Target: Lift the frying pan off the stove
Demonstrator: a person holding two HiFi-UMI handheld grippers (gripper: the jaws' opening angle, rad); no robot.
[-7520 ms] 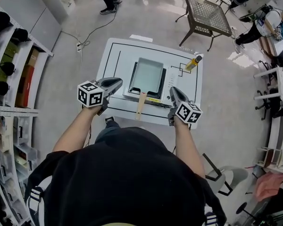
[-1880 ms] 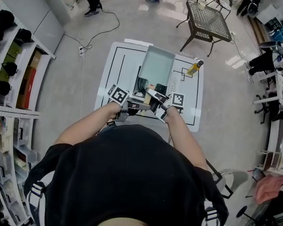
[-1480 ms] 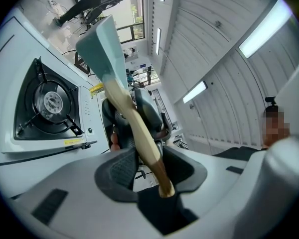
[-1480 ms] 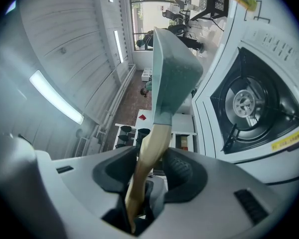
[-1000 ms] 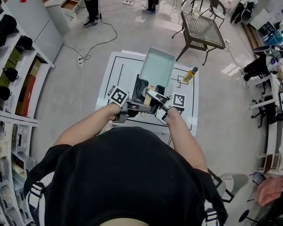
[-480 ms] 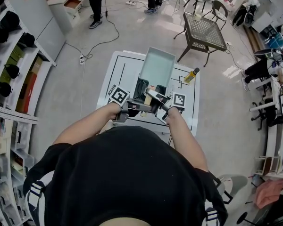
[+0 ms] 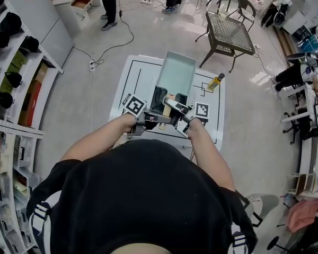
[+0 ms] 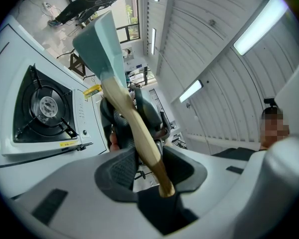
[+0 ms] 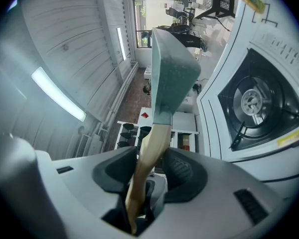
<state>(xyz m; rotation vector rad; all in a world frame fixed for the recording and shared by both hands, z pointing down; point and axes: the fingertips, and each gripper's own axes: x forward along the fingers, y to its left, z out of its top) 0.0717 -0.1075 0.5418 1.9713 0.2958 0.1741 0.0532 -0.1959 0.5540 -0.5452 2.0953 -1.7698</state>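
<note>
You wear a black top (image 7: 143, 194) with short sleeves (image 7: 57, 178). Your left gripper (image 7: 161, 119) and right gripper (image 7: 172, 106) are grey. Each has a cube (image 7: 133, 106) with black-and-white squares.

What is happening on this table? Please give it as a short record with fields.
pan: rectangular frying pan, held in the air, off the gas stove
grip: both grippers hold its wooden handle
left gripper: shut on the handle
right gripper: shut on the handle
burner: bare
nearby: yellow bottle on the white table
</note>
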